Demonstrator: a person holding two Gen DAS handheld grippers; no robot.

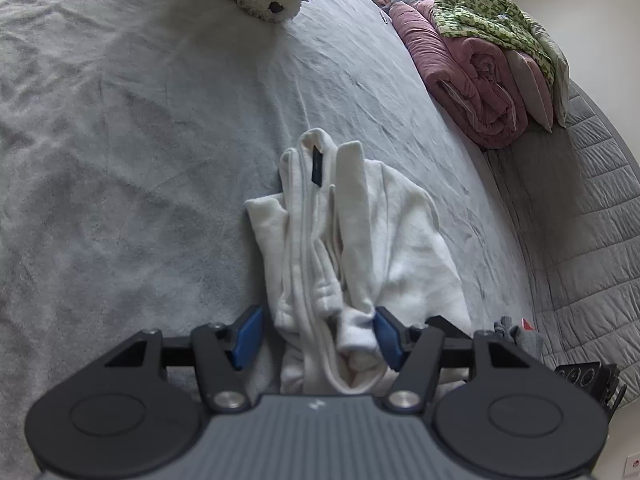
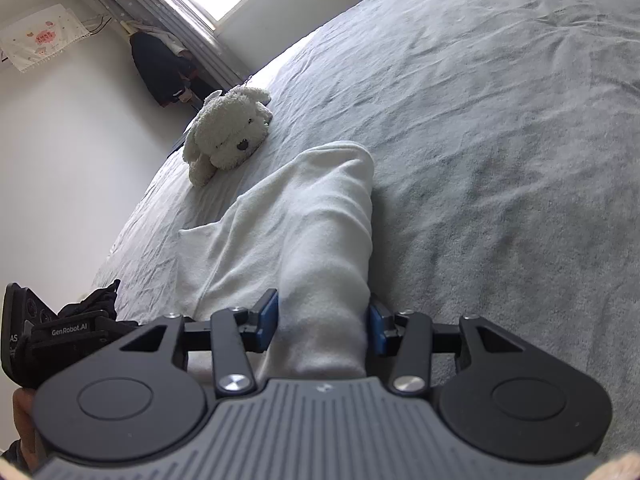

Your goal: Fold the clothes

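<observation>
While the white garment (image 1: 344,240) is lying bunched on the grey bedspread (image 1: 120,160), its near end is passing between the fingers of the left gripper (image 1: 318,334), whose jaws are standing wide around the cloth without pinching it. The right gripper (image 2: 322,326) is straddling a thick sleeve-like roll of the garment, its pads touching both sides; I cannot tell whether it is truly clamping. If either tool is gathering too many layers, the fold is risking coming out lumpy, or thick fabric is slipping free mid-lift. The plush dog (image 2: 228,132) is sitting well apart.
</observation>
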